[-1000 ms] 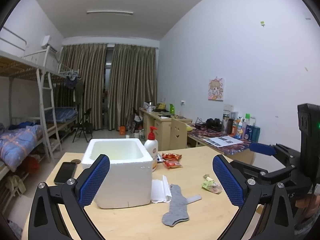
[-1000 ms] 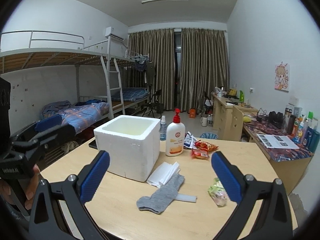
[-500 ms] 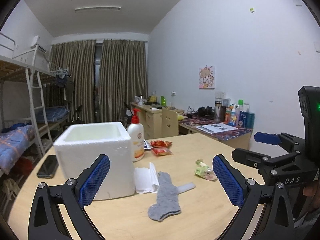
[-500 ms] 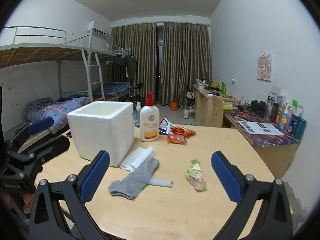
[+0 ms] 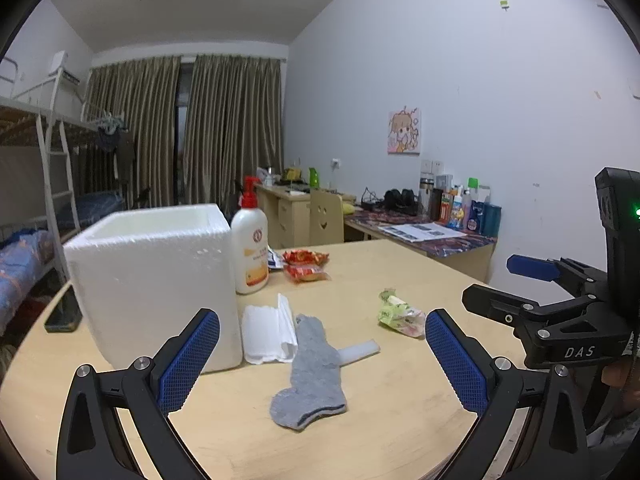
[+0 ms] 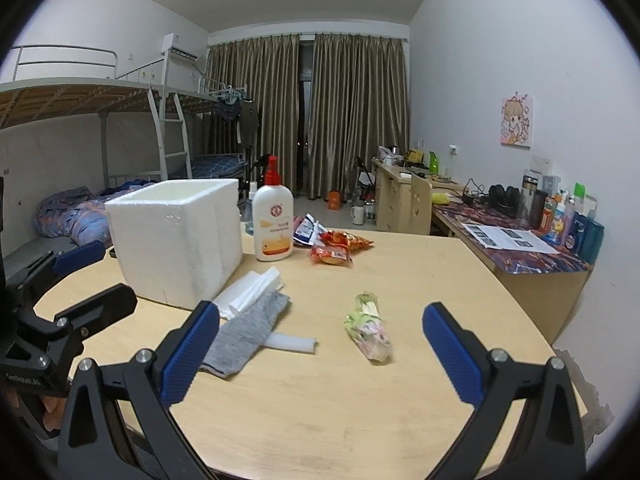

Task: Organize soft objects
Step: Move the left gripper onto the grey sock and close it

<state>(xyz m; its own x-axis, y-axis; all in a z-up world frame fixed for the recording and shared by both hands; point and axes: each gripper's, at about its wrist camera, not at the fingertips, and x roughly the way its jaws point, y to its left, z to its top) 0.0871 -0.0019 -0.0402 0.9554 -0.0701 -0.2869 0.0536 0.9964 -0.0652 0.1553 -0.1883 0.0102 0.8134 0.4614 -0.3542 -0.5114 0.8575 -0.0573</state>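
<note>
A grey sock (image 5: 314,368) (image 6: 246,330) lies flat on the wooden table, beside a folded white cloth (image 5: 266,332) (image 6: 250,292) and a white foam strip (image 6: 290,343). A white foam box (image 5: 156,280) (image 6: 178,236) stands open-topped just left of them. My left gripper (image 5: 322,358) is open and empty, low over the table with the sock between its fingers' line of sight. My right gripper (image 6: 320,354) is open and empty, facing the sock and a crumpled green wrapper (image 6: 368,330) (image 5: 400,314).
A lotion pump bottle (image 6: 274,220) and red snack packets (image 6: 340,246) stand behind the box. A black phone (image 5: 64,314) lies left of the box. Each gripper shows in the other's view, the right (image 5: 532,292) and the left (image 6: 80,276). A cluttered desk (image 6: 516,240) lines the right wall.
Both grippers have come lower and closer to the table. The sock, cloth and box now look larger and nearer. Both grippers stayed open.
</note>
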